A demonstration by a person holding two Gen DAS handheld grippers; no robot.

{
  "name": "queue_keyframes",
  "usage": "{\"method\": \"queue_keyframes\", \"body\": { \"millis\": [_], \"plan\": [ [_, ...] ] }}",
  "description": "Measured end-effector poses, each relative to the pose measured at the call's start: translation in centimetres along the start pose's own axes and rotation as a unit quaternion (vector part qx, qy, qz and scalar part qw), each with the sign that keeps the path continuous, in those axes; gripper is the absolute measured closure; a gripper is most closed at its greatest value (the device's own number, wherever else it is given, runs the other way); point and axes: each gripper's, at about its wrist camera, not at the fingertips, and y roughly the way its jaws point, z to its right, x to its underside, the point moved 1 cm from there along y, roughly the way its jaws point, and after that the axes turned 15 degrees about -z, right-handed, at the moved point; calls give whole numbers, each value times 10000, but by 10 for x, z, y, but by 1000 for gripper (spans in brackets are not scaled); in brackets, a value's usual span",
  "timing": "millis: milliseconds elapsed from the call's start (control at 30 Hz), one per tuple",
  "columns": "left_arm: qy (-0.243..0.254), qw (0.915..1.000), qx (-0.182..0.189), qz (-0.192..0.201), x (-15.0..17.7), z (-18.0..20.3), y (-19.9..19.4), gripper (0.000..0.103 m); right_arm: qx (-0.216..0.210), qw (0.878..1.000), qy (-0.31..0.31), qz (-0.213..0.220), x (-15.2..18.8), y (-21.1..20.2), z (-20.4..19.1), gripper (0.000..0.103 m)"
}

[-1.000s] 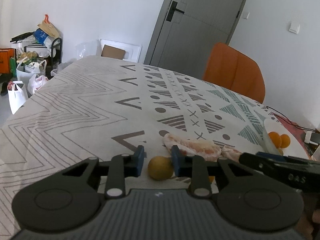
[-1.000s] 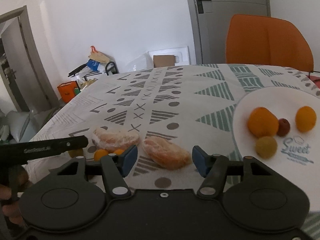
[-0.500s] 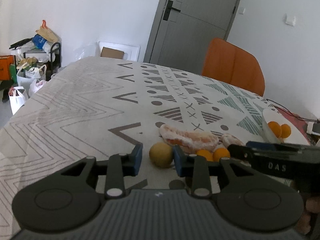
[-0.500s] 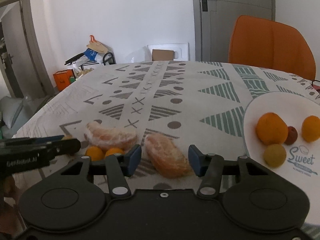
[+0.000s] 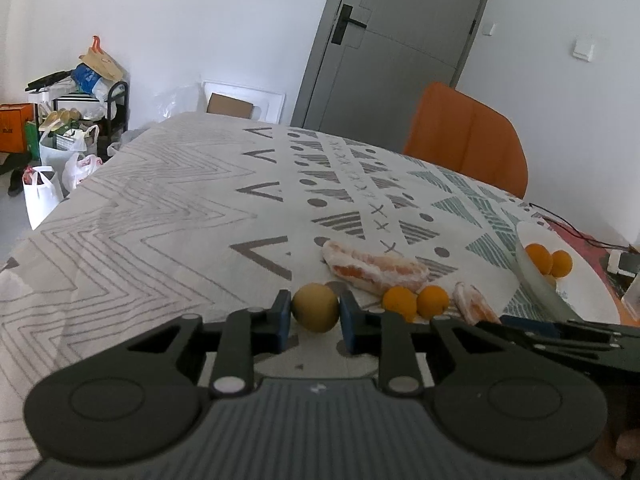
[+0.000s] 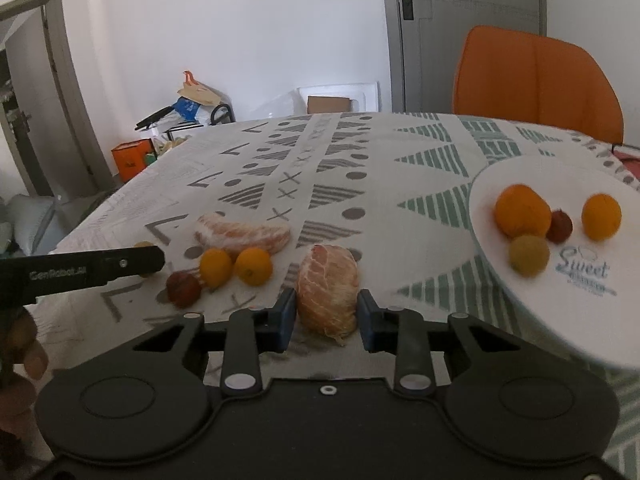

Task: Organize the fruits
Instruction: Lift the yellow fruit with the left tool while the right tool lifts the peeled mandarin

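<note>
Pinching a round yellowish fruit (image 5: 315, 308) with the left gripper (image 5: 315, 314), pads closed down tight on both flanks, probably for lifting it off the patterned tablecloth (image 5: 168, 216). Keeping it low, at or just above the cloth at six o'clock in the left wrist view; actual contact with the cloth being too hard to tell.

Closing the right gripper (image 6: 327, 314) around a peeled citrus chunk (image 6: 327, 284), bracketing it from nine and three o'clock. Stopping just beside the soft flesh, with no clear pressing yet. Straddling its short width, likely to avoid crushing it.

Leaving loose on the cloth, toward ten o'clock of that chunk: a long peeled piece (image 6: 242, 236), two small oranges (image 6: 216, 266) (image 6: 253, 266) touching each other, and a dark reddish fruit (image 6: 183, 289) just beside them.

Serving as the one container, a white plate (image 6: 560, 176) at two o'clock of the chunk. Holding a large orange (image 6: 522, 210), a dark red fruit (image 6: 559, 226) wedged beside it, a smaller orange (image 6: 601, 216) at three o'clock, and a yellow-green fruit (image 6: 529, 255) at six o'clock of the large one. Judging by that, gathering everything onto the plate, with much of it not yet there.
</note>
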Motion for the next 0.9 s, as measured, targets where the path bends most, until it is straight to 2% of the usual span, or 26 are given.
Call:
{"method": "queue_keyframes", "body": {
  "millis": [200, 433, 633, 700, 767, 800, 900],
  "plan": [
    [71, 10000, 22, 17, 4, 2, -6, 79, -112, 9997, 181, 85, 21, -15, 4, 70],
    [-1, 10000, -3, -94, 6, -5, 0, 78, 40, 9996, 228, 176, 12, -6, 1, 55],
    [-9, 10000, -9, -12, 3, -4, 3, 78, 88, 9997, 127, 207, 10, 0, -5, 51],
    [-28, 10000, -13, -11, 4, -4, 3, 78, 128, 9996, 97, 240, 11, 0, -7, 51],
    [-19, 10000, -27, -26, 6, -5, 1, 78, 237, 9993, 49, 268, 14, -1, -9, 61],
    [-15, 10000, -32, -39, 6, -4, 0, 78, 299, 9991, 72, 279, 15, -2, -9, 70],
    [-24, 10000, -49, -75, 8, -3, -3, 79, 285, 9991, 179, 256, 16, -7, -8, 71]
  ]
}}
